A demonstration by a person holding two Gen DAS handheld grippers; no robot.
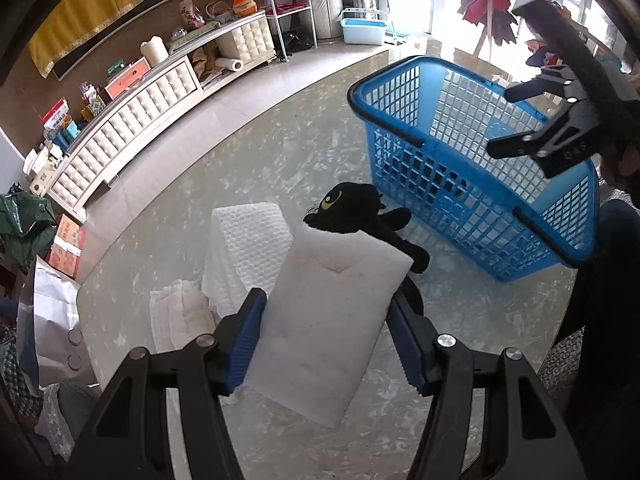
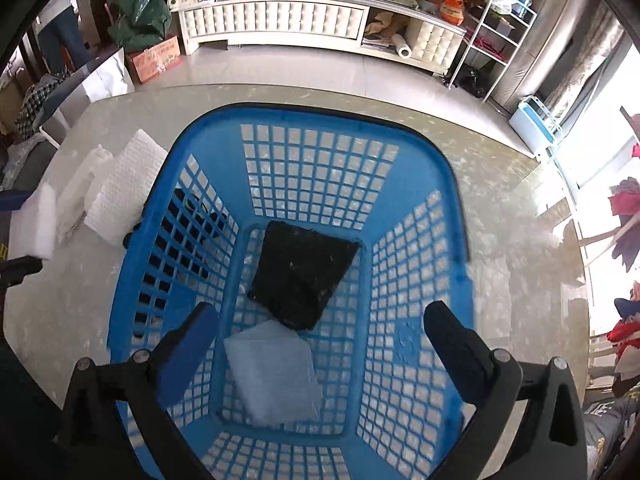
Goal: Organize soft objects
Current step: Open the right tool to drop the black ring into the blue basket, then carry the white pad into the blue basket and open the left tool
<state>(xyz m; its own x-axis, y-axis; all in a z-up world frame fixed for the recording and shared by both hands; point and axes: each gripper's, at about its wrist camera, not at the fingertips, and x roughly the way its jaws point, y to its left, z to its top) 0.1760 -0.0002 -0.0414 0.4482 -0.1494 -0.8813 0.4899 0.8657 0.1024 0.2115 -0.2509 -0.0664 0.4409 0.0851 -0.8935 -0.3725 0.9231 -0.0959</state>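
Observation:
My left gripper is shut on a white foam block and holds it above the marble table. A black plush toy lies just beyond it, beside the blue basket. My right gripper is open and empty, hovering over the basket; it also shows in the left wrist view. Inside the basket lie a black foam pad and a pale foam sheet. The white foam block shows at the left edge of the right wrist view.
A white quilted pad and a folded white padded piece lie left of the block; the quilted pad shows in the right wrist view. The marble table ends at a curved edge. A white cabinet stands beyond.

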